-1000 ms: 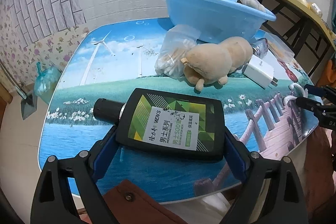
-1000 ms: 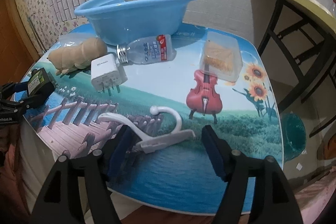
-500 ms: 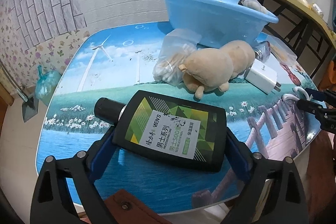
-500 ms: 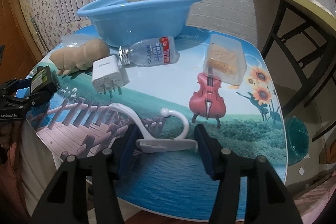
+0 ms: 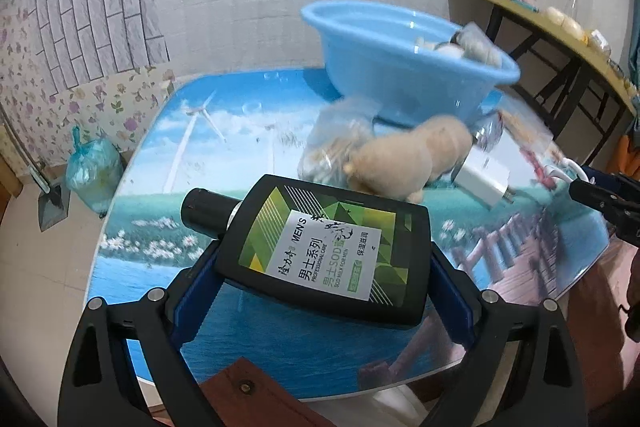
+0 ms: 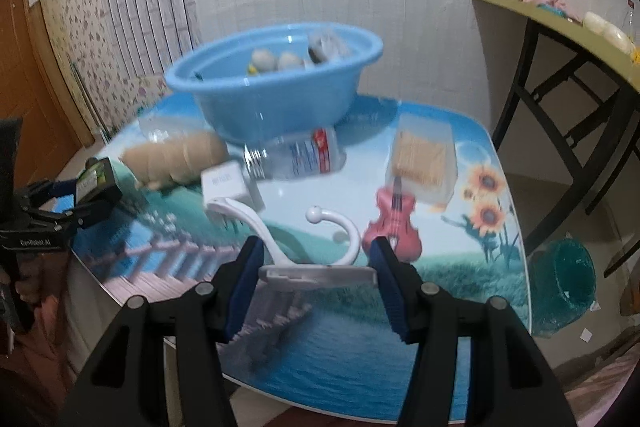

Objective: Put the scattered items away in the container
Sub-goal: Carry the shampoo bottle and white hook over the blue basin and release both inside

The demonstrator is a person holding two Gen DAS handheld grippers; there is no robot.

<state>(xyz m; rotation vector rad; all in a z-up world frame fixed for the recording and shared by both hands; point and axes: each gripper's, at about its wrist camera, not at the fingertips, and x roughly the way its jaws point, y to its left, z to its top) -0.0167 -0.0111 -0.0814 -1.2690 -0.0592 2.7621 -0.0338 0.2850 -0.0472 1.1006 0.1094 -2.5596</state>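
Since earlier: both grippers have risen; the hanger has come up off the table with the right one; the basin's inside now shows
Left gripper point(image 5: 320, 279): pads clamped on the sides of the black lotion bottle point(image 5: 326, 249), held flat above the table point(image 5: 208, 131); cap points left
Right gripper point(image 6: 316, 277): closed on the flat bar of the white hanger point(image 6: 316, 243); its far arm is blurred
Blue basin point(image 6: 276, 89): at the table's back; contents blurred, two pale round things and a wrapped item
Plush toy point(image 5: 408, 157): motion-smeared, beside a clear bag point(image 5: 332, 151)
Charger point(image 5: 484, 183): partly hidden behind the toy
Water bottle point(image 6: 300, 155): lying down, blurred, just in front of the basin
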